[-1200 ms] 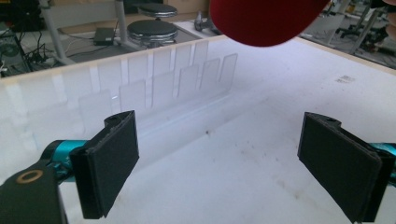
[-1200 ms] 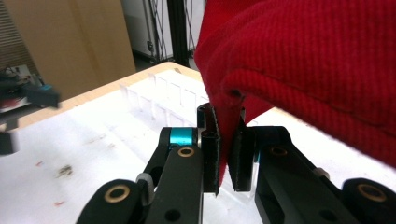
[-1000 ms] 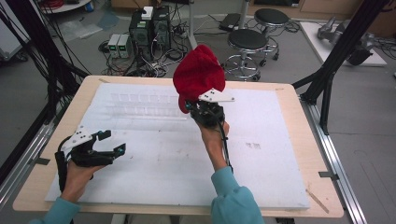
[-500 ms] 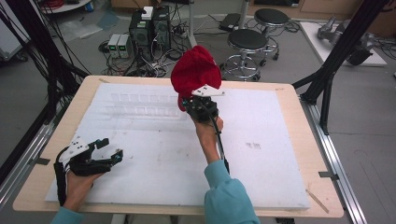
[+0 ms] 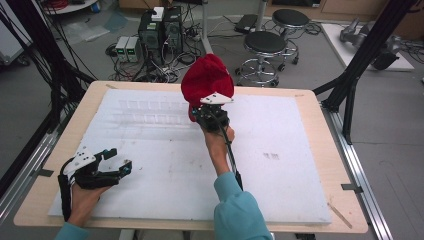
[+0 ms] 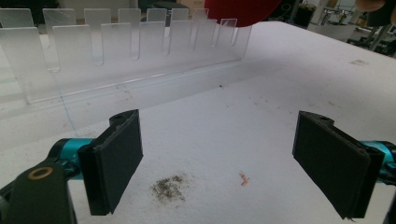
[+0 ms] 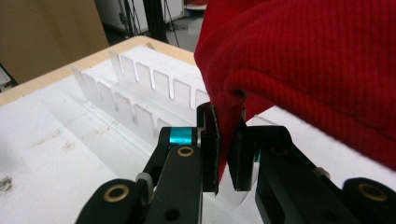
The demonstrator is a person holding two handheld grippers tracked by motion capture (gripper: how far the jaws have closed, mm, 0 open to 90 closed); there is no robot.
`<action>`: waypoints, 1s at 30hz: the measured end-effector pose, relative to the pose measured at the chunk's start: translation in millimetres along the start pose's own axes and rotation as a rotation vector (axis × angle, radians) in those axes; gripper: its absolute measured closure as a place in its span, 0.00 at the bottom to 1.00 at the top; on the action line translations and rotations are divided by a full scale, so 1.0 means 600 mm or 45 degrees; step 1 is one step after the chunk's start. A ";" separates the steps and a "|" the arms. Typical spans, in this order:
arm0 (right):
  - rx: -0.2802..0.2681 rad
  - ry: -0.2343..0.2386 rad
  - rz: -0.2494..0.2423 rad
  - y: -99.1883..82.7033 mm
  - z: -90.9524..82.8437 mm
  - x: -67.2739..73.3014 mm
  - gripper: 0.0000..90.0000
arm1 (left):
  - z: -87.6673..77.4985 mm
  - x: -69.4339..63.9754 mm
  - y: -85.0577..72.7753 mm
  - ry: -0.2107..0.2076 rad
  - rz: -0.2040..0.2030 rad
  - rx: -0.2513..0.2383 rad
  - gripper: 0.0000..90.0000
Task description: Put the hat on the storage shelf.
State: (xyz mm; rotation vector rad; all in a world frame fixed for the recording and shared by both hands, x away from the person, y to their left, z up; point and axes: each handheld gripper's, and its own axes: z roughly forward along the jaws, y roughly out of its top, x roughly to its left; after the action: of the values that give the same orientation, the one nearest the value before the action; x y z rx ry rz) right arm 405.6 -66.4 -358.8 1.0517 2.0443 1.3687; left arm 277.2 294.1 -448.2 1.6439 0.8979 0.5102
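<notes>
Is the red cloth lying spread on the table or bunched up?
Bunched: the red cloth hangs in folds, pinched by the right gripper.

The red cloth runs off the frame's top and right — its shape unclear.

A lab or workshop: a wooden table with a white board on top stands inside a black metal frame, with computers, tangled cables and round stools on the grey floor beyond
</notes>
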 end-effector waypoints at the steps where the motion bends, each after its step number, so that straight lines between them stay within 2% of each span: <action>1: 0.019 -0.005 -0.015 -0.003 0.006 0.001 0.94 | -0.001 0.000 0.000 -0.003 -0.002 -0.004 0.18; 13: 0.056 -0.012 -0.012 -0.015 0.028 0.003 0.94 | -0.002 0.000 -0.001 -0.006 0.010 -0.010 0.18; 26: 0.102 -0.004 -0.038 -0.020 0.025 0.003 0.92 | -0.002 -0.002 -0.001 -0.009 0.015 -0.016 0.18; 27: 0.130 -0.003 -0.048 -0.022 0.025 0.002 0.89 | -0.002 -0.002 -0.001 -0.011 0.020 -0.016 0.18; 28: 0.130 -0.003 -0.048 -0.022 0.025 0.002 0.89 | -0.002 -0.002 -0.001 -0.009 0.025 -0.012 0.18; 29: 0.158 -0.010 -0.068 -0.024 0.025 0.002 0.81 | -0.002 -0.003 -0.001 -0.009 0.027 -0.013 0.18; 30: 0.158 -0.010 -0.068 -0.024 0.025 0.002 0.81 | -0.002 -0.003 -0.001 -0.009 0.027 -0.013 0.18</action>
State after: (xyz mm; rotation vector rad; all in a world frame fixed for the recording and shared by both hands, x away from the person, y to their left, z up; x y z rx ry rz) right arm 411.1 -60.1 -377.8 1.0443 2.1593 1.2224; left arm 274.9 293.6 -448.3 1.6461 0.8722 0.5224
